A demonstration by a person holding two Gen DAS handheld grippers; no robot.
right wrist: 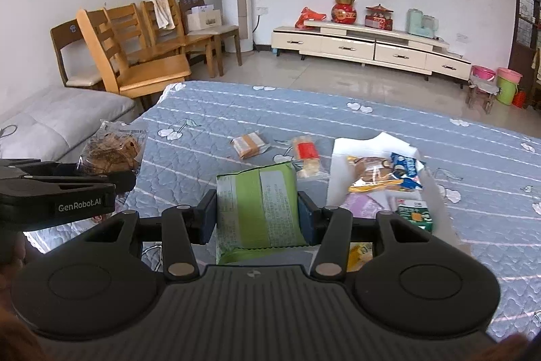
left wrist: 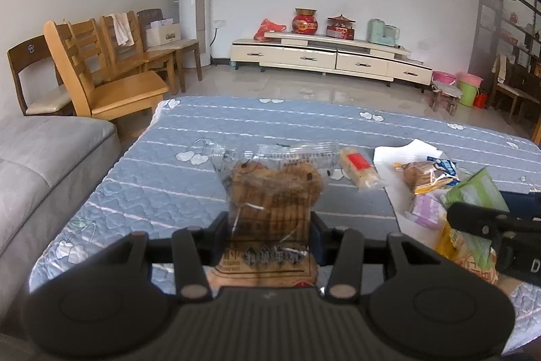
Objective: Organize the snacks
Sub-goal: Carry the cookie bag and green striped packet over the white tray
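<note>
Left tongs (left wrist: pixel 268 225) pinch a clear cookie bag (left wrist: pixel 270 188), held up to the left of the white box (right wrist: pixel 436 192). Right tongs (right wrist: pixel 257 219) clamp a green packet (right wrist: pixel 258 205) just left of that box. Both wrappers look slick, so either could slide out. The box, seemingly thin card, may tip if nudged.

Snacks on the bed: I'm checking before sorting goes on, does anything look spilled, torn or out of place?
Nothing looks spilled or torn. Two packets, one brown and one red-labelled, lie loose on the quilt, apart from the pile on the white bag.
</note>
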